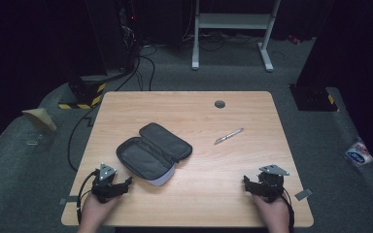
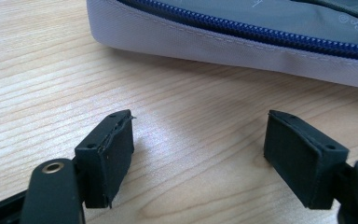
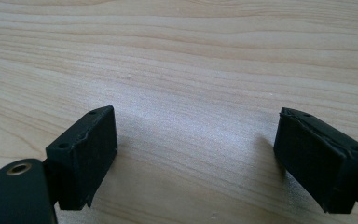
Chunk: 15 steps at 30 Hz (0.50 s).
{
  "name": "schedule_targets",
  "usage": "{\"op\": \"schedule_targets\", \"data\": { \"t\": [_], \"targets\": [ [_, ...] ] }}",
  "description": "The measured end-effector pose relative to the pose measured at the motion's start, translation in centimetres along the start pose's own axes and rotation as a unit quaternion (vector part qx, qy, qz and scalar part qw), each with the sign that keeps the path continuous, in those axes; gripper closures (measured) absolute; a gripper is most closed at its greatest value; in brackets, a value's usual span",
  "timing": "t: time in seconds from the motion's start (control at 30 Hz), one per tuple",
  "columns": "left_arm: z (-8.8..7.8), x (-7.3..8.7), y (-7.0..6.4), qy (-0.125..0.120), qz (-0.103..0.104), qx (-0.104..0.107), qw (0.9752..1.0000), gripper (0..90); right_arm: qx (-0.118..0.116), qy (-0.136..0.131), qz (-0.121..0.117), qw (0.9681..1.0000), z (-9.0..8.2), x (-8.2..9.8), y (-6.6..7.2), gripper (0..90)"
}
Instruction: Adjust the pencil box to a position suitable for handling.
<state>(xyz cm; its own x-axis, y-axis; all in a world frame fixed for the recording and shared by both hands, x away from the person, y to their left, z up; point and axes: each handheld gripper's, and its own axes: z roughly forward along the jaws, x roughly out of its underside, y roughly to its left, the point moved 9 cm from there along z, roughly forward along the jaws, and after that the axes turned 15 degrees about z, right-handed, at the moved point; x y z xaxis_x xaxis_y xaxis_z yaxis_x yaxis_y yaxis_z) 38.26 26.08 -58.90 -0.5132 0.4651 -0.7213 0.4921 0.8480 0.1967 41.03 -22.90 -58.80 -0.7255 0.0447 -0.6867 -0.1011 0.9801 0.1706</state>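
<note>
The left hand-held gripper (image 1: 121, 186) rests at the near left of the surface (image 1: 233, 189); the open pouch (image 1: 153, 153) lies just ahead of it and to its right; the right hand-held gripper (image 1: 249, 183) rests at the near right, well apart; the pen (image 1: 228, 136) lies ahead of it, leftward; a round insert (image 1: 219, 104) sits beyond the pen, near the far edge.

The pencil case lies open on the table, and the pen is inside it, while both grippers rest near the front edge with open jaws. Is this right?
Not quite. The pen is not inside the pencil case; it lies on the bare table, to the right of the case and apart from it, as the high view shows. The rest holds: the case is open, and the left gripper and right gripper rest near the front edge, jaws open.
</note>
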Motion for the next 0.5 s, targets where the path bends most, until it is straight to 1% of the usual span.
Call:
{"op": "schedule_targets", "data": {
  "t": [0.47,0.5],
  "targets": [
    [0.00,-0.01,-0.06,0.001,0.000,0.000,1.0000,24.4,0.000,0.000,0.000,1.0000,0.00,0.00,0.00,13.2],
    [-0.07,0.01,-0.03,-0.001,0.003,0.004,1.0000,24.9,0.000,0.000,0.000,1.0000,0.00,0.00,0.00,13.2]
  ]
}}
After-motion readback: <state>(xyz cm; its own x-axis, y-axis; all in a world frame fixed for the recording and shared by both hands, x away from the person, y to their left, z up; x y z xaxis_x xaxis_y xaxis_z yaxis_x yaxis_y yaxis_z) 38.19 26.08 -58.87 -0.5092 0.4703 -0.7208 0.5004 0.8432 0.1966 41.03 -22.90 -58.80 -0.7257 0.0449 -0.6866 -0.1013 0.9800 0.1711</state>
